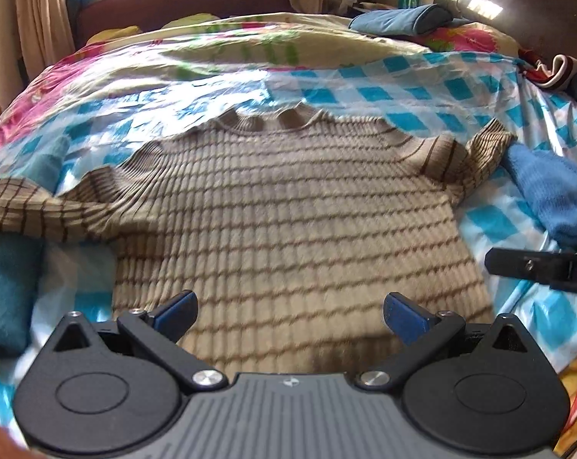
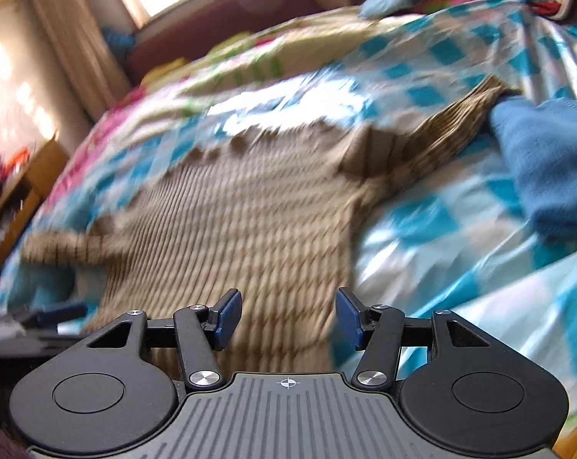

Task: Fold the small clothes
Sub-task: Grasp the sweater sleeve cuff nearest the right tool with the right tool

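Striped sweater [image 1: 281, 206] flat on checked bedspread [image 1: 460, 88] — both grippers agape, empty.

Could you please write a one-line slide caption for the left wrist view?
Open left gripper above a flat beige striped sweater on the checked bedspread.

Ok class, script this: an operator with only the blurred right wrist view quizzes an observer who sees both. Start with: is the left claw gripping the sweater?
Observer: No. The left claw is open over the sweater hem, gripping nothing.
Operator: Is the collar lying flat?
Observer: It is sharp here: the collar is wavy ribbing resting on the checked sheet.
Operator: Where does my claw sit?
Observer: Seen side-on, the right claw is over the sheet, just off the sweater's edge, below a blue garment.
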Motion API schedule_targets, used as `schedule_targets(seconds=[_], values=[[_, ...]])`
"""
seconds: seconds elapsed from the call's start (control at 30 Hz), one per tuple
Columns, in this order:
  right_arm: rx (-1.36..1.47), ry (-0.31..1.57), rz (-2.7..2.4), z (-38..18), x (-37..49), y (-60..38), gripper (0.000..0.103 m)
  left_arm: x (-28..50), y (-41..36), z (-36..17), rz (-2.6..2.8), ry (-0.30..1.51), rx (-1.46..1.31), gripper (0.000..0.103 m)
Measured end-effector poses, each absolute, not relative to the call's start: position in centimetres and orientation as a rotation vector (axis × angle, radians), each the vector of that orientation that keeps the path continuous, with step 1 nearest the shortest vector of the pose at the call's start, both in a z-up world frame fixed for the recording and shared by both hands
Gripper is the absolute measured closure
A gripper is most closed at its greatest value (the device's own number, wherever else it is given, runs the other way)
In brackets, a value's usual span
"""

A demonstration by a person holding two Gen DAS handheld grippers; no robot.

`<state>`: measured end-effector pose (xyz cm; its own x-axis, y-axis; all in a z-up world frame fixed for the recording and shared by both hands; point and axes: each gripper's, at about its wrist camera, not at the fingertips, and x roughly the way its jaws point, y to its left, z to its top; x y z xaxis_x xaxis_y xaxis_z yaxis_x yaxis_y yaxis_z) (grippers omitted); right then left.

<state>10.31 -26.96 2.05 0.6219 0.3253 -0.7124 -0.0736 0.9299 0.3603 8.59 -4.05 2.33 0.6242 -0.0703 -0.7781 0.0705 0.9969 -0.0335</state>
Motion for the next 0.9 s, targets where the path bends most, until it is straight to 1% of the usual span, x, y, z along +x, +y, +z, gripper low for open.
schedule_targets(seconds=[0.33,0.43,0.57,0.8,0.83,0.9], values=[[0.369,0.834,0.123,1.6,16.5,-33.1,0.049,14.3,-8.7,1.9,-0.131,0.881,0.024,0.000],[0.364,0.782,0.078,2.1,19.2,-35.7,0.055,16.1,-10.1,1.4,-0.145,0.883,0.027,0.000],[0.433,0.738,-0.010,2.1,23.2,-40.1,0.055,18.8,-12.1,0.8,-0.159,0.874,-0.005,0.000],[0.569,0.721,-0.141,-0.5,29.8,-46.2,0.055,22.3,-15.8,0.4,-0.181,0.847,-0.018,0.000],[0.599,0.727,-0.147,-1.1,30.6,-46.7,0.058,22.7,-16.1,0.4,-0.182,0.845,-0.018,0.000],[0.666,0.741,-0.161,-2.4,31.8,-47.8,0.059,23.2,-16.6,0.2,-0.180,0.849,-0.024,0.000]])
